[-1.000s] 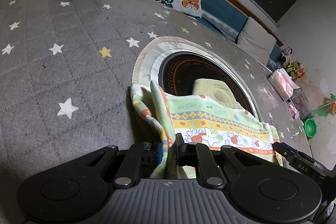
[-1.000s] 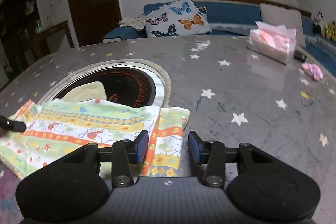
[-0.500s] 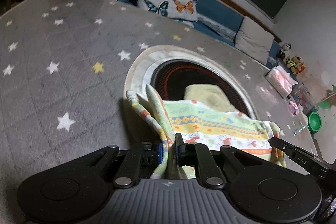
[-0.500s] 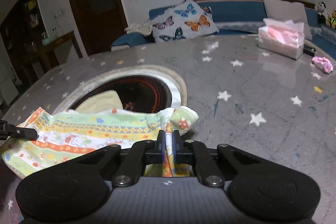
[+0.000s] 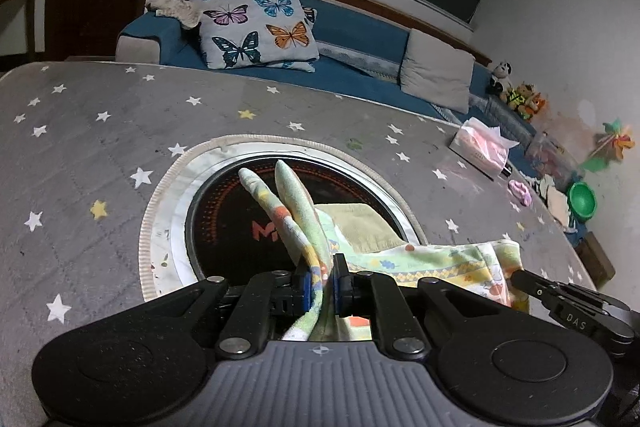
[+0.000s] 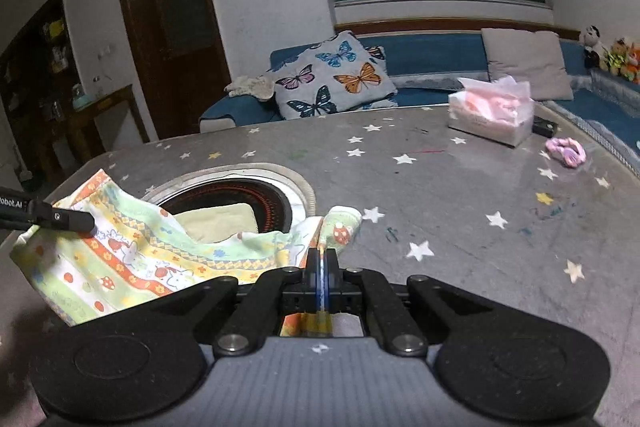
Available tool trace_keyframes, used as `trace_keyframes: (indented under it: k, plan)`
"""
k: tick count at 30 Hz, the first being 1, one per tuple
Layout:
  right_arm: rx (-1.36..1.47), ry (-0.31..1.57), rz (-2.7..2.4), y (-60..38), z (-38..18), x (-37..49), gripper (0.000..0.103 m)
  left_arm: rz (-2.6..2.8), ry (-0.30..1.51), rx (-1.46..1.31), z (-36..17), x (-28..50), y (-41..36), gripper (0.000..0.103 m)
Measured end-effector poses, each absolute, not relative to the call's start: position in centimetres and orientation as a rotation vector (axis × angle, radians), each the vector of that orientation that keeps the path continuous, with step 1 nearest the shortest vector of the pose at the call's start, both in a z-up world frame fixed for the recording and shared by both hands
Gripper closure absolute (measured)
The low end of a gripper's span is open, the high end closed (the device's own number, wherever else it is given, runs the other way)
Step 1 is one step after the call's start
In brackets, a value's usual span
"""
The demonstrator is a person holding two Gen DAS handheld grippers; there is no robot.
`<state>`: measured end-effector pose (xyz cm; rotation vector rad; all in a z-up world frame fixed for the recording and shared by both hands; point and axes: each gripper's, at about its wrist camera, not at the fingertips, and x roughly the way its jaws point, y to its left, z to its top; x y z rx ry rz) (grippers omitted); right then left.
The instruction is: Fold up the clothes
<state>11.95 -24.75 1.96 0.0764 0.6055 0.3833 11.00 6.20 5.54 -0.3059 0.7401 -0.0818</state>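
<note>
A patterned green, yellow and orange cloth (image 5: 440, 259) hangs lifted between my two grippers above the round cooktop (image 5: 240, 227) set in the grey star table (image 5: 100, 147). My left gripper (image 5: 322, 279) is shut on one corner, with two cloth folds sticking up past the fingers. My right gripper (image 6: 322, 267) is shut on the opposite corner of the cloth (image 6: 132, 259). The left gripper's finger shows in the right wrist view (image 6: 60, 219) at the cloth's left edge. A pale yellow folded cloth (image 6: 218, 221) lies on the cooktop under it.
A pink tissue pack (image 6: 492, 115) and a small pink item (image 6: 566, 151) lie on the table's far right. A blue sofa with a butterfly pillow (image 6: 332, 79) and a grey cushion (image 6: 528, 63) stands behind the table. A green bowl (image 5: 582, 201) is off the right edge.
The right gripper closed on the cloth's right corner. Both grippers have since risen, lifting the cloth off the table so it now hangs between them.
</note>
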Motion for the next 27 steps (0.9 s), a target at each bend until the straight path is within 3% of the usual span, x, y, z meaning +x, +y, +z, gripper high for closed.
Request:
trace_keyframes:
  k: [8,27]
  plan:
    - [0.083,0.575,0.33,-26.9,2.7,11.9,0.102,-0.119,0.73,-0.299,6.8,11.7,4.8,0.093]
    - [0.03,0.492,0.092,-35.8,6.4,14.2,0.102,-0.314,0.736,-0.182,8.0,20.5,-6.4,0.093]
